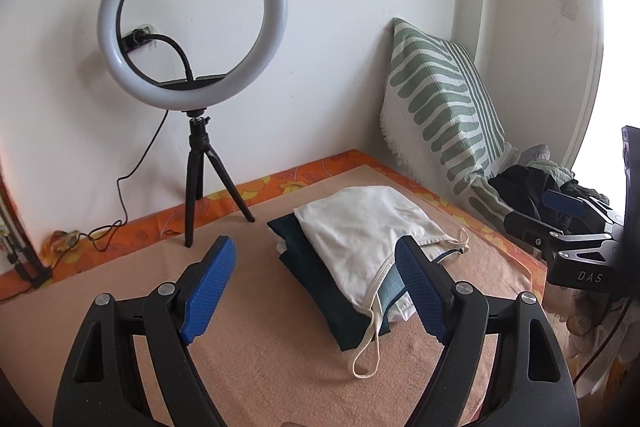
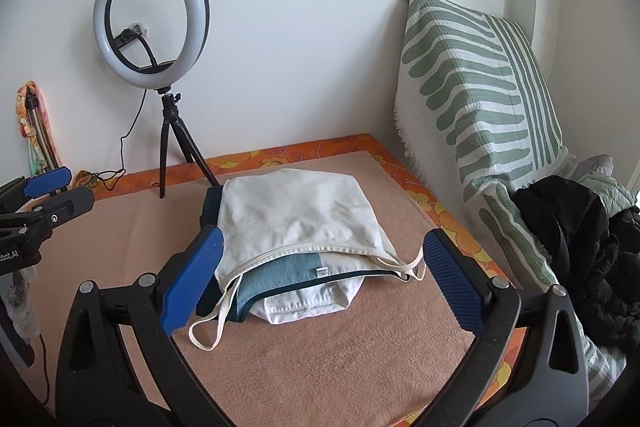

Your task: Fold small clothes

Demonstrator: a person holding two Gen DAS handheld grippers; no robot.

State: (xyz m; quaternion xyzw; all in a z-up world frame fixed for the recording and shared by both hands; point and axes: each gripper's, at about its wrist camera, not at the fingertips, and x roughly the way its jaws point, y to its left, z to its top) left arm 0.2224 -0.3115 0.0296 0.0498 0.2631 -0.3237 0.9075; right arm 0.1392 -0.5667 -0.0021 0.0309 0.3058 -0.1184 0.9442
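I am holding both the left gripper and right gripper released above the white top, judging its 2 loose straps need tucking under.

A ring light on a tripod stands by the wall; a striped pillow leans right, beside dark clothes.

The left gripper hangs level with its blue-padded fingers spread wide, nothing between them. The right gripper is likewise wide open, its blue pads well apart and gripping nothing. Each gripper shows at the edge of the other's view, the right one at the left wrist camera's right edge, both held side by side and apart.
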